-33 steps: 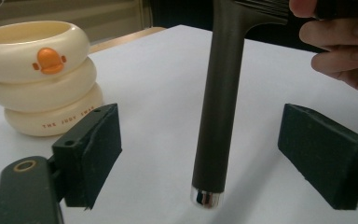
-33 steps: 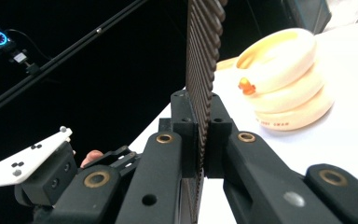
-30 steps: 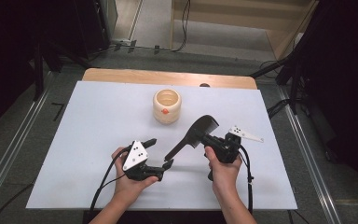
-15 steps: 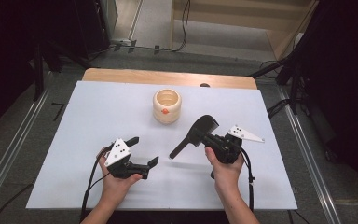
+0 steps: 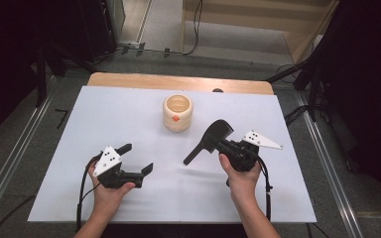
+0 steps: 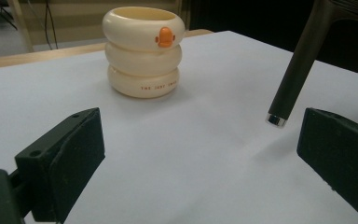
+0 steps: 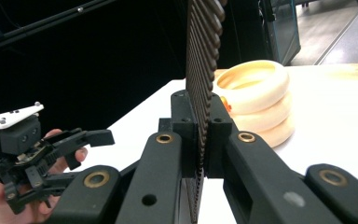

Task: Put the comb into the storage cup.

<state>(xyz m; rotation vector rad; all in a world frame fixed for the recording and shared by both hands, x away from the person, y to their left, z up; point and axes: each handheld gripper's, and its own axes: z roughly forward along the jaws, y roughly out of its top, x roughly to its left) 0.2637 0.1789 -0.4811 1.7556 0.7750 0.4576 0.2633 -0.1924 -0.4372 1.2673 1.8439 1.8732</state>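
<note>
Right tongs [image 5: 226, 146] are clenched on the brush [image 5: 213, 140], pads pinching its ribbed black head edge-on, as the right gripper view shows plainly. The head sits right in the bite, and the handle runs out from those tongs toward the person's left and slightly down, its metal-capped tip hanging above the bench [image 5: 129, 109] without touching it, a soft shadow beneath.

Left tongs [image 5: 138, 158] are released, jaws spread wide with nothing between them, and they have just been opening. From the left gripper view [image 6: 200, 154] the brush handle [image 6: 294, 70] comes down at a slant just ahead of the jaw on that picture's right; its tip is near that jaw but apart from it, clearly outside the gap.

The cup [image 5: 177, 112], cream, three stacked rings with a small orange mark, stands upright on the bench ahead of both tongs, roughly between them and farther out. In the left gripper view it [image 6: 143, 50] is straight in front and a little left; in the right gripper view it [image 7: 256, 100] sits just behind the brush head, probably not touching, though the head hides part of it there.

Both hands grip the tool bodies low over the bench, the left hand [image 5: 110, 191] nearer the person's edge than the right hand [image 5: 242, 177].
</note>
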